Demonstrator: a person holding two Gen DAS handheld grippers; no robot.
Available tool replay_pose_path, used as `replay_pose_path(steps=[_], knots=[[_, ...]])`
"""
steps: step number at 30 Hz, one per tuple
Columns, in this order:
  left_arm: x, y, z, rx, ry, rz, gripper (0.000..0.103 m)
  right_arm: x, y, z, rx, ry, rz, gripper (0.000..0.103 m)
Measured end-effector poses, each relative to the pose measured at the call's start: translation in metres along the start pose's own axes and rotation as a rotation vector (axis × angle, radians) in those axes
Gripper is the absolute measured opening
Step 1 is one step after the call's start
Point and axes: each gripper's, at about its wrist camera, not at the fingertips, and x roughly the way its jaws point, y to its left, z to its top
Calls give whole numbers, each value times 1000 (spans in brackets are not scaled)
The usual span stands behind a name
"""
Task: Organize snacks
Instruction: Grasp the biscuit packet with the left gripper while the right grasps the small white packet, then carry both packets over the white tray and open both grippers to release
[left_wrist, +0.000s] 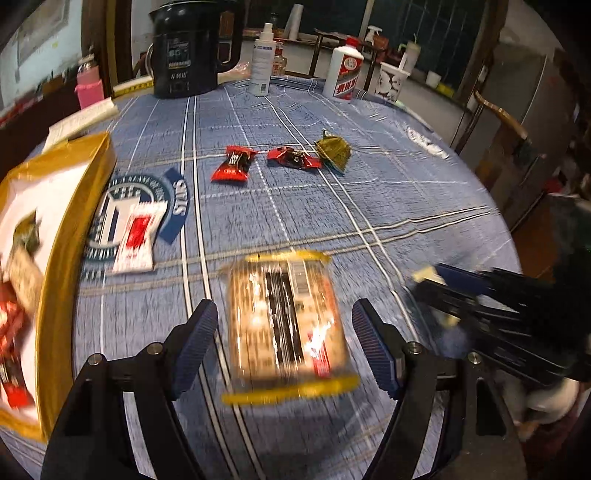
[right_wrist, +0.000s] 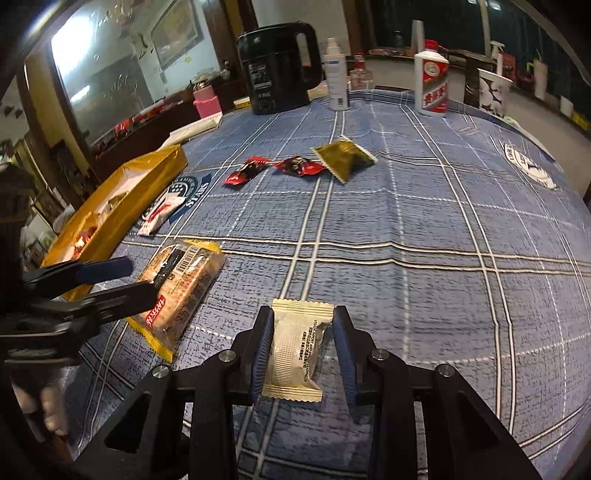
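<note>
Snacks (left_wrist: 288, 317) scattered, tablecloth (right_wrist: 443, 221) open (right side)

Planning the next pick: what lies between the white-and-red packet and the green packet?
Two red candies on the cloth, in a row between white-and-red packet and green packet; both wrist views show them.

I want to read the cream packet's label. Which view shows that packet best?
The right wrist view: the cream packet sits sharp and centred between the right tool's pads. The left wrist view shows only a blurred corner.
</note>
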Motion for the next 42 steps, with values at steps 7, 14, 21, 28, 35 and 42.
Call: replay_pose_path(steps=[7,14,21,28,35,42], knots=[[28,-13,-1,84,43,96,76,-4,-7,-3,40,-5,49,33],[22,-11,-5,71,28,76,69,-8,0,0,34,-18,67,33],[-17,17,-7,-38,-41,-30,69,-17,17,9,14,-42,92,33],[-86,95,-6,-200,-177,-37,69,-27,54,35,-41,-76,144,33],[-113,192,9,-307,-185,93,69,-20,127,75,-130,-102,220,33],[-90,268,51,-370,-116,152,69,9,207,128,-193,-61,304,33]])
